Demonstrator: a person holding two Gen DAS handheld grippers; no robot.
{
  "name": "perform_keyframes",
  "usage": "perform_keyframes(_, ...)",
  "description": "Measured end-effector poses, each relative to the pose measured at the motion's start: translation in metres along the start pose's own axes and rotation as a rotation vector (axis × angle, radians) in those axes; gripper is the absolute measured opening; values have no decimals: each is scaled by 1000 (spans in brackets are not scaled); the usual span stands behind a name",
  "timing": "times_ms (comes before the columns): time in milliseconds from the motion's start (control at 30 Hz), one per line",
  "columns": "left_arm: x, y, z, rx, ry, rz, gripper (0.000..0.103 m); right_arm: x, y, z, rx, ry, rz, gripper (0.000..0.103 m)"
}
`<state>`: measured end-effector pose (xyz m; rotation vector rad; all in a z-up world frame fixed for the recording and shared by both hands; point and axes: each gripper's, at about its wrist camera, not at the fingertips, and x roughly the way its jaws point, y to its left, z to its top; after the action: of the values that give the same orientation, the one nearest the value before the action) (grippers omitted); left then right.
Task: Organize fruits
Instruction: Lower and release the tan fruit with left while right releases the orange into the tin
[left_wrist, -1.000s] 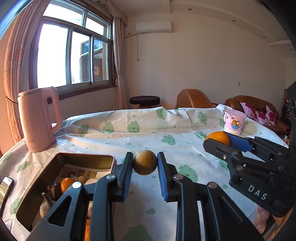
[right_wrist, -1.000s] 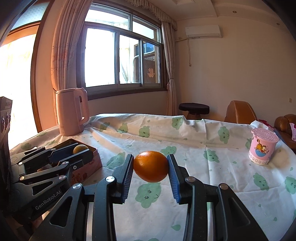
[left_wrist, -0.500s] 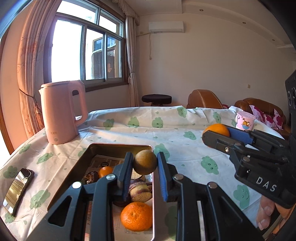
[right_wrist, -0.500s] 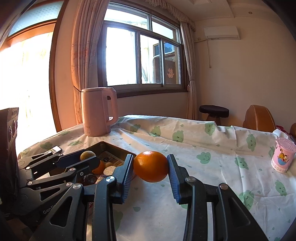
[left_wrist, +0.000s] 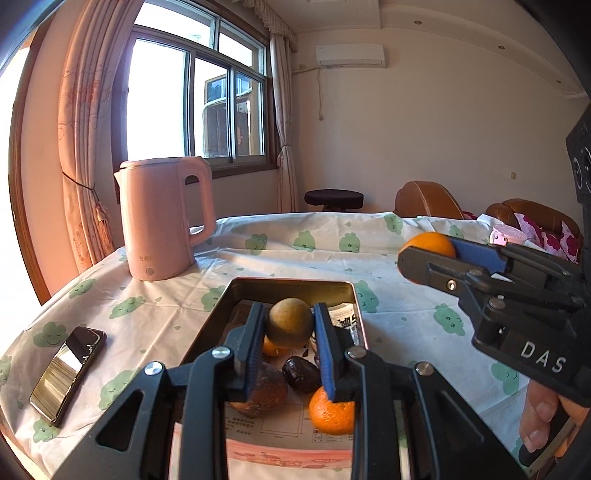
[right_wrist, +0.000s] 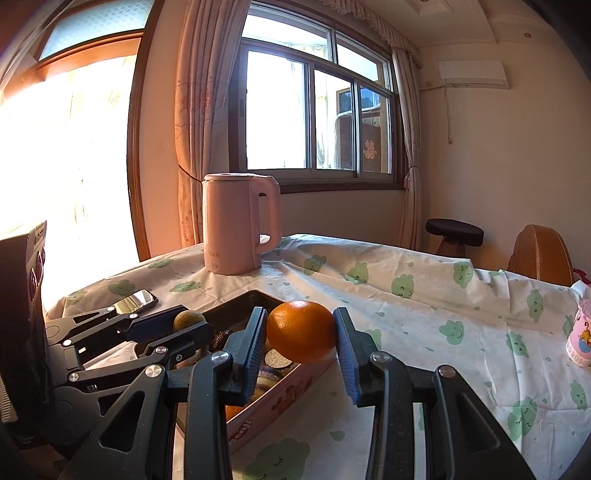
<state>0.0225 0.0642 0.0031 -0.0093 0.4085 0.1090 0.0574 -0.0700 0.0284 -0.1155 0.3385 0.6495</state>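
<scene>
My left gripper is shut on a round brownish-green fruit and holds it above the open metal tin. The tin holds an orange, a brown fruit, a dark date-like fruit and other pieces on printed paper. My right gripper is shut on an orange, held above the tin's near right edge. The right gripper with its orange shows at the right of the left wrist view. The left gripper with its fruit shows at the left of the right wrist view.
A pink electric kettle stands behind the tin on the left. A phone lies left of the tin. A pink cartoon cup stands at the far right. The tablecloth has green prints. A stool and brown sofas stand beyond the table.
Both grippers have swung left with their fruits. The left gripper now holds its fruit over the middle of the tin, and the right gripper has come up to the tin's edge.
</scene>
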Motion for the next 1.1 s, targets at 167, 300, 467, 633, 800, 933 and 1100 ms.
perform_keyframes(167,-1,16,-4,-24,11,24,28,5,13,1,-16,7,18,39)
perform_keyframes(300,-2,28,-7,-39,20,40,28,10,21,1,-26,14,32,39)
perform_keyframes(467,-3,41,-10,-55,25,65,28,16,34,0,-40,24,50,39)
perform_keyframes(633,-4,52,-12,-69,33,81,28,21,43,0,-51,31,66,39)
perform_keyframes(800,-3,61,-14,-80,42,91,28,26,52,-1,-60,43,79,39)
perform_keyframes(933,-3,71,-16,-94,46,101,28,32,58,-4,-65,55,90,39)
perform_keyframes(1100,0,74,-20,-94,64,93,28,38,66,-9,-73,76,102,39)
